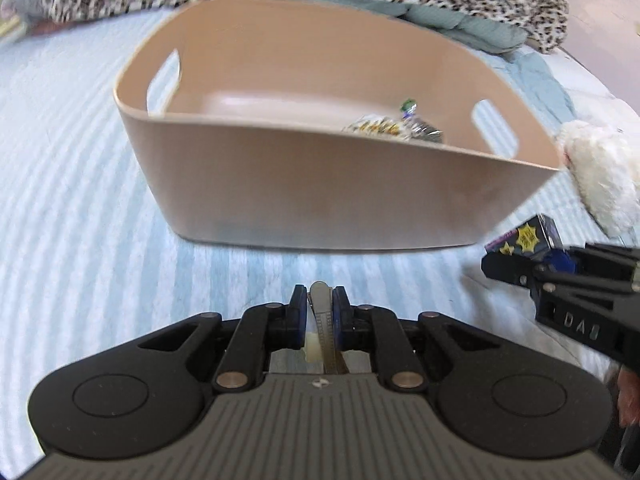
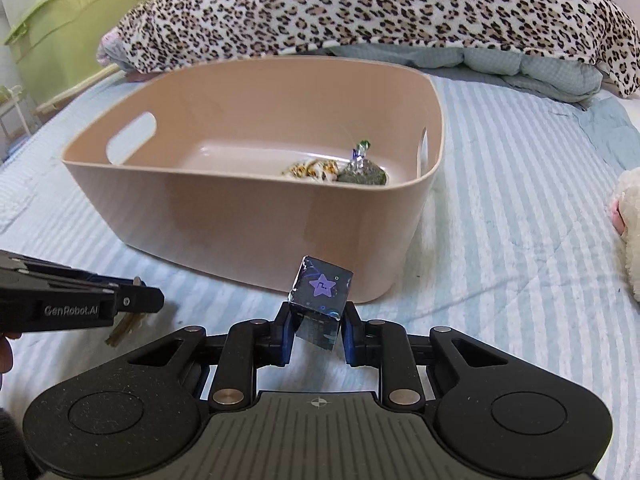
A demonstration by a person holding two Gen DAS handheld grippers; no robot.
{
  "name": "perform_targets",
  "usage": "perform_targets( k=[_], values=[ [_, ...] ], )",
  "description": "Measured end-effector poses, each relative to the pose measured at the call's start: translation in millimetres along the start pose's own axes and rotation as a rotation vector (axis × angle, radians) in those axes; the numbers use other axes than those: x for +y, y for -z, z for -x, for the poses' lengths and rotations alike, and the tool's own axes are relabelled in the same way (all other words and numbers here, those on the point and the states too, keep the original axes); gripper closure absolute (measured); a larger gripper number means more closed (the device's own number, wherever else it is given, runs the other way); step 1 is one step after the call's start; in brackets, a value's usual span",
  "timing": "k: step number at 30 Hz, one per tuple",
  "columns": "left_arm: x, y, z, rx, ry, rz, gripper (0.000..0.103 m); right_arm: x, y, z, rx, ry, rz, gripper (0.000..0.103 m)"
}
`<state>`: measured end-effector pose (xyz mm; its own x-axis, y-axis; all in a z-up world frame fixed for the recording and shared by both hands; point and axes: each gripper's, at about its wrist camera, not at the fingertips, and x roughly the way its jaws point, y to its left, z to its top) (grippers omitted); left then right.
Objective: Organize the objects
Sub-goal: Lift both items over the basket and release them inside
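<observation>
**Step in hand.** Both claws are loaded and face the bin; this reads as the carry stage, with neither item yet over the rim. Two items already lie in the bin.

**Left claw** point(image 1: 320, 300). Jaws nearly together, clamped on a thin flat strip point(image 1: 322, 312), pale at the tip and olive lower down, standing on edge between the pads. What it is cannot be told. In the right wrist view the same claw enters at 9 o'clock, with the strip's tail hanging below it.

**Right claw** point(image 2: 316, 320). Jaws partly apart, clamped on a dark cube point(image 2: 320, 300) with a purple star on its face. The cube sits tilted, one corner up, gripped by its lower half. In the left wrist view it shows at 3 o'clock, yellow stars on another face.

**Bin** point(image 2: 240, 216). Beige plastic, slot handles, standing on the striped bed point(image 2: 500, 240). It is at 12 o'clock from both claws, its near wall close ahead.

**Contents.** A yellow-patterned wrapper point(image 2: 312, 169) and a dark round lump with a green-tipped ornament point(image 2: 362, 174), touching, toward the right of the floor.

**Next move, as judged.** Each claw must rise above the near rim, go forward over the open floor, then part its jaws. The tilted cube may roll on landing, so a low release suits it. The bare left half of the floor offers room.

**Surroundings.** Leopard blanket point(image 2: 360, 8) at 12 o'clock behind the bin; white plush point(image 2: 628, 232) at 3 o'clock.
</observation>
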<state>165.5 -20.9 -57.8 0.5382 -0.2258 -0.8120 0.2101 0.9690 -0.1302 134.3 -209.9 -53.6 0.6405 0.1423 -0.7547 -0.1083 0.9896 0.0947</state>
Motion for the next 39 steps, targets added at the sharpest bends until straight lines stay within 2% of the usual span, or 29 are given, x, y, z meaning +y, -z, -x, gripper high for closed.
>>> perform_targets(
  k=[4, 8, 13, 15, 18, 22, 27, 34, 35, 36, 37, 38, 39],
  values=[
    [-9.6, -0.8, 27.3, -0.061, -0.006, -0.037, 0.089, -2.0, -6.1, 24.1, -0.048, -0.021, 0.009, 0.081],
    [-26.5, -14.9, 45.3, -0.126, -0.012, -0.051, 0.089, -6.7, -18.8, 45.8, -0.106, -0.042, 0.003, 0.081],
    [-33.7, -42.1, 69.4, -0.211, -0.028, -0.063, 0.089, -12.8, -46.2, 65.1, -0.188, -0.064, -0.024, 0.081],
    [-37.4, -58.9, 66.7, -0.225, -0.048, -0.057, 0.089, -14.6, -58.8, 66.8, -0.218, -0.059, -0.025, 0.081],
    [-38.9, -80.5, 55.8, -0.221, -0.066, -0.042, 0.089, -19.3, -78.1, 62.5, -0.242, -0.052, -0.042, 0.081],
    [-41.1, -102.0, 29.5, -0.198, -0.112, -0.056, 0.089, -25.7, -97.7, 46.3, -0.233, -0.047, -0.063, 0.081],
    [-37.3, -113.7, -8.5, -0.129, -0.166, -0.03, 0.089, -29.0, -108.9, 16.3, -0.172, -0.027, -0.07, 0.081],
    [-31.9, -112.0, -35.3, -0.042, -0.172, -0.003, 0.088, -20.8, -101.5, -18.0, -0.072, 0.0, -0.012, 0.08],
    [-31.0, -110.3, -35.5, -0.036, -0.171, 0.004, 0.087, -20.6, -101.3, -21.0, -0.062, 0.005, -0.013, 0.071],
    [-29.8, -109.9, -33.7, -0.034, -0.167, 0.01, 0.087, -20.7, -100.2, -21.9, -0.056, 0.011, -0.017, 0.068],
    [-29.0, -109.7, -30.9, -0.034, -0.165, 0.012, 0.083, -21.2, -99.1, -21.8, -0.052, 0.017, -0.026, 0.065],
    [-28.3, -109.3, -28.3, -0.036, -0.169, 0.013, 0.064, -22.4, -98.0, -20.9, -0.053, 0.015, -0.032, 0.058],
    [-28.4, -108.6, -23.5, -0.044, -0.186, 0.016, 0.054, -22.6, -97.4, -19.3, -0.054, 0.01, -0.035, 0.055]
  ],
)
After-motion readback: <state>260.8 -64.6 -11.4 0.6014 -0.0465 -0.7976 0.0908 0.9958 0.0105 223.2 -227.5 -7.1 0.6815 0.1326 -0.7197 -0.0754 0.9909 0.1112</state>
